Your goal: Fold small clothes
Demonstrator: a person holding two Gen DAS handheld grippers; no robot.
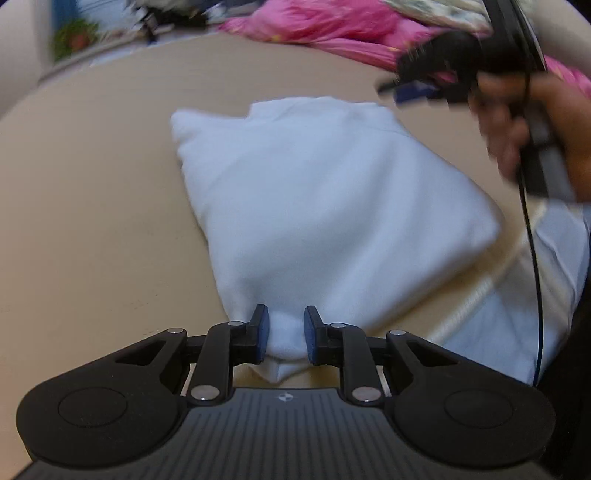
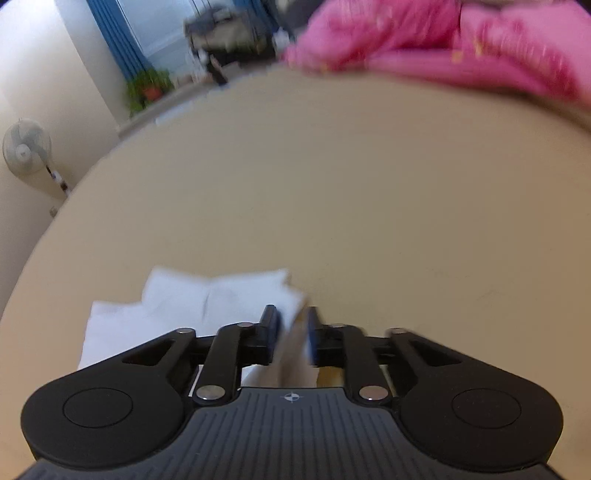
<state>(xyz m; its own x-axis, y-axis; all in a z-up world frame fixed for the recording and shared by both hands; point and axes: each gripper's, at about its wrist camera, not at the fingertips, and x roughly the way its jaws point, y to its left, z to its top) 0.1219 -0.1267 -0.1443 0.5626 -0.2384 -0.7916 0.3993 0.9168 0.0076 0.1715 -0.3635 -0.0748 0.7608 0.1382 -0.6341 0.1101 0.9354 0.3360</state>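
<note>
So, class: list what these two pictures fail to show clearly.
- Right wrist view: the folded white cloth garment passes under the right hand-held gripper; blur hides any contact.
- Both views: the crumpled pink fabric heap is blurred and cut off by the top edge.

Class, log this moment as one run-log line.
left gripper: shut on white garment corner | right gripper: open, cloth between | surface: tan table

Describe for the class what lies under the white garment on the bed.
Under the white garment only the tan bedsheet shows, running out on all sides. Whatever lies beneath its middle is covered. The left gripper pinches its near corner.
</note>
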